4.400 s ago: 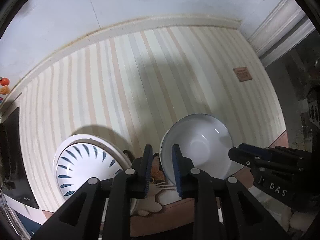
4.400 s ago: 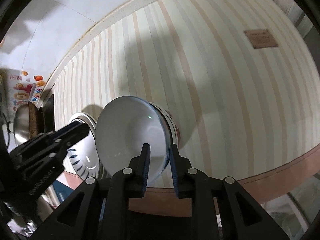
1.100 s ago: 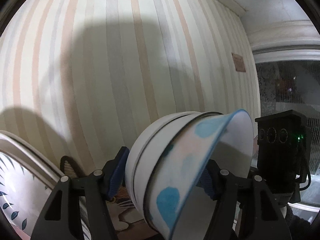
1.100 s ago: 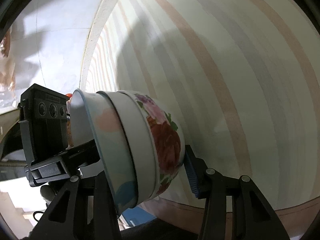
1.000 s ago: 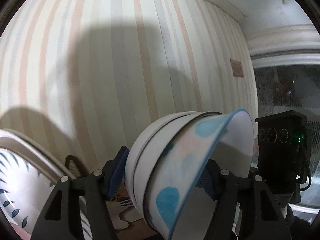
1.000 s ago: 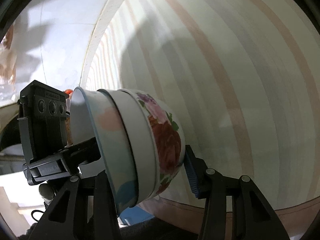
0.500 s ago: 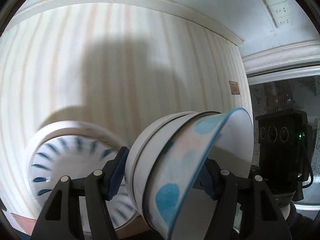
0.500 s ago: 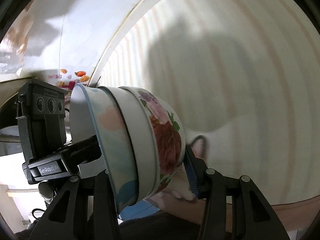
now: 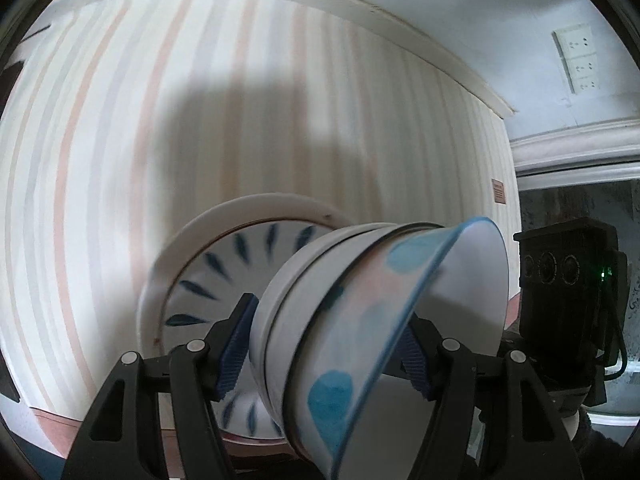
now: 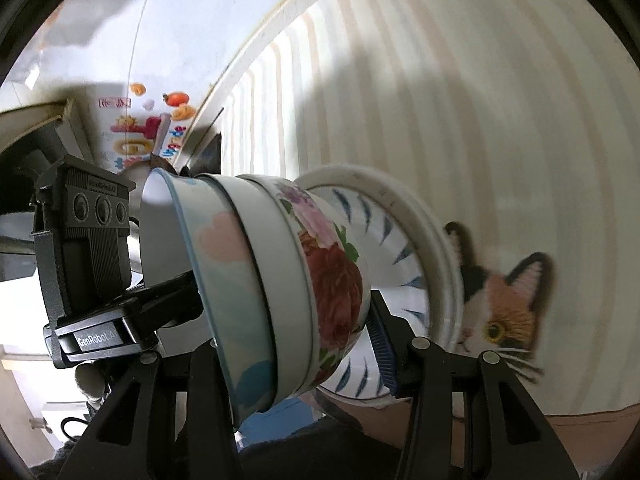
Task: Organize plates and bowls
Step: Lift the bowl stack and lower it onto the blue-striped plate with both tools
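Striped tablecloth [image 9: 280,128] in cream, pink and grey, with a cat picture [image 10: 504,312] printed on it and a brown edge band. Pale blue-white wall [image 9: 500,8] behind, white trim along the table's back edge. Switch panel [image 9: 576,60] on the wall. Colourful sticker [image 10: 148,128] on the left wall. Dark window [image 9: 580,200] at right. Soft shadows across the cloth.

A striped cloth [image 9: 280,128] in pale pink, grey and cream covers the table, with a darker band along its near edge. On it lies a stack of plates [image 9: 224,264], the top one white with blue leaf marks, the wider white one beneath it showing around the rim. A calico cat face [image 10: 504,308] on the cloth peeks out beside the plates.
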`<state>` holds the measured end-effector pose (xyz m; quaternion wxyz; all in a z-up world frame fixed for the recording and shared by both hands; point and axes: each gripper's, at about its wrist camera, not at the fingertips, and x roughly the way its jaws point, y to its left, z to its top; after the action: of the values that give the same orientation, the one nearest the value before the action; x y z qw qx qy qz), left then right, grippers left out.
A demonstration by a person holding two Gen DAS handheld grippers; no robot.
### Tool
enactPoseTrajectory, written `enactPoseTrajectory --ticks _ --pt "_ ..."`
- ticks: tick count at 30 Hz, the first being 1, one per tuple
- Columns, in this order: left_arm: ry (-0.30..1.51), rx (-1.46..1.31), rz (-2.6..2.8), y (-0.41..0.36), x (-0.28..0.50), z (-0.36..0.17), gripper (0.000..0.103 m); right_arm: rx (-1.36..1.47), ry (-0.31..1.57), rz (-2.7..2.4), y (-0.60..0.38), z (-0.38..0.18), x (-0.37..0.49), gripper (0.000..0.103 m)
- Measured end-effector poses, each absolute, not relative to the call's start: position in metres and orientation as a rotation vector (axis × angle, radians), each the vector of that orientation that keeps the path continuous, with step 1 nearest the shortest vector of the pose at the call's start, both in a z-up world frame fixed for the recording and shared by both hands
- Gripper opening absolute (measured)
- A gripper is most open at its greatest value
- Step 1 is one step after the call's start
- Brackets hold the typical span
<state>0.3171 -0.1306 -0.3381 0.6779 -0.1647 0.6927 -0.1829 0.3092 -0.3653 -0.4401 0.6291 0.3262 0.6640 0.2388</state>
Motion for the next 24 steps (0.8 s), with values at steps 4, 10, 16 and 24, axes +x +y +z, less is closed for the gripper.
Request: enactPoseTrajectory --ticks 4,10,16,24 --pt "1.569 -0.39 -0.404 -0.114 0.313 -0.35 0.064 0.729 1.542 0.551 -0.351 -0.451 0.307 0.049" --pt "1.588 -0.39 -0.421 -0.11 0.314 -0.364 0.065 0.693 1.569 0.528 -0.334 -0.464 0.306 0.049" --pt "1.587 -0.378 -0.425 -0.113 0.316 -0.371 0.064 0.676 1.574 0.503 -0.321 -0.472 0.31 0.049" --pt "1.585 -0.344 -0.423 -0.119 0.316 -0.372 0.064 0.687 1.565 0.502 -0.315 -0.476 0.313 0.049"
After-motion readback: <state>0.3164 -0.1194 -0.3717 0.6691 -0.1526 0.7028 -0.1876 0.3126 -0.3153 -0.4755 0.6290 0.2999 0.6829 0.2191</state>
